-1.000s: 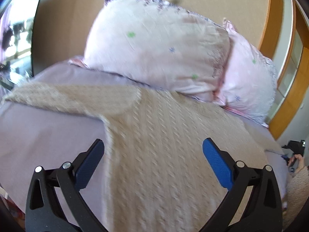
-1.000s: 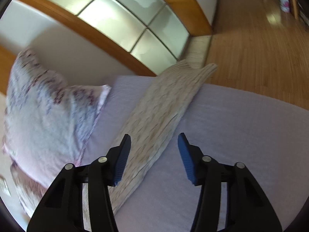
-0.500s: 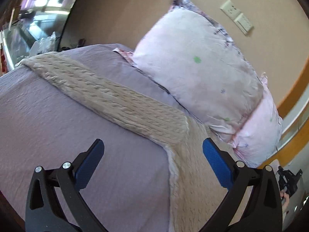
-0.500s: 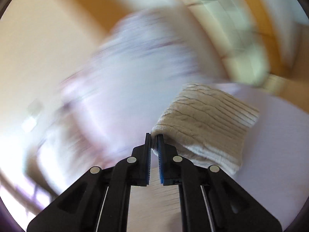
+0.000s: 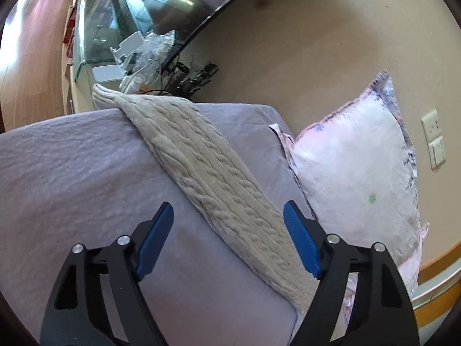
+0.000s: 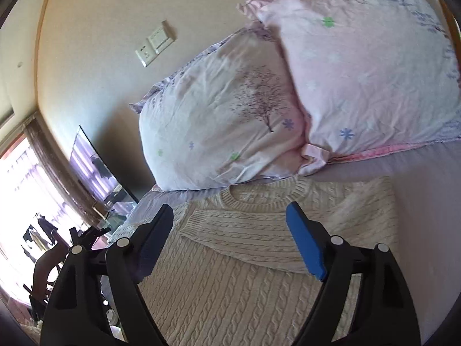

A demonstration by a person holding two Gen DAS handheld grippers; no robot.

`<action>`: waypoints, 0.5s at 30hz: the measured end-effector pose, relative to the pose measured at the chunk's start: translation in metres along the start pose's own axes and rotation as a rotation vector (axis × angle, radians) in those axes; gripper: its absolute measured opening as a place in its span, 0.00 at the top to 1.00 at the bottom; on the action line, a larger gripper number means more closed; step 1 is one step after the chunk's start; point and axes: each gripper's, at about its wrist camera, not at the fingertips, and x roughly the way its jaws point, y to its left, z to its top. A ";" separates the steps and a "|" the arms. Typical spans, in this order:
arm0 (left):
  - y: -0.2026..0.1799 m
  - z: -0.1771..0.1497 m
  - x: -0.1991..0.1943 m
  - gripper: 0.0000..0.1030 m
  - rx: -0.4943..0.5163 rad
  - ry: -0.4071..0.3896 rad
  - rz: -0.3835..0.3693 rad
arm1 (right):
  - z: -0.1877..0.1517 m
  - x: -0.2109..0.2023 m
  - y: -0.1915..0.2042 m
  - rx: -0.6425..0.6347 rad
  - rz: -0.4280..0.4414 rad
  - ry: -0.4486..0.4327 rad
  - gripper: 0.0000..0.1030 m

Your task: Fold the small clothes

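Right gripper (image 6: 230, 242): jaws now spread and empty; half a second ago they pinched the right sleeve (image 6: 288, 230). That sleeve now lies folded across the cable-knit sweater (image 6: 230, 288), just below the collar, near the pillows (image 6: 230, 109) at the bed's head. Left gripper (image 5: 229, 239): jaws apart, swung over the left sleeve (image 5: 201, 173), which trails to the bed's (image 5: 72, 173) far edge. Judgement: left sleeve next.

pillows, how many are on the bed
2, both at the head of the bed against the wall: a tree-print pillow nearer the window, and a pink pillow overlapping it on the other side. More could lie outside the view.
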 end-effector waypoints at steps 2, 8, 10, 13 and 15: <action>0.012 0.014 0.002 0.40 -0.045 -0.018 0.016 | -0.006 -0.001 -0.013 0.025 -0.038 -0.018 0.19; 0.038 0.048 0.009 0.64 -0.147 -0.046 0.036 | -0.016 -0.020 -0.041 0.085 -0.070 -0.056 0.16; 0.048 0.055 0.014 0.76 -0.186 -0.046 0.031 | -0.020 -0.021 -0.046 0.097 -0.065 -0.056 0.16; 0.054 0.060 0.020 0.91 -0.226 -0.040 0.027 | -0.027 -0.022 -0.056 0.113 -0.061 -0.040 0.16; 0.030 0.055 0.015 0.93 -0.158 -0.059 0.015 | -0.030 -0.023 -0.062 0.114 -0.064 -0.025 0.16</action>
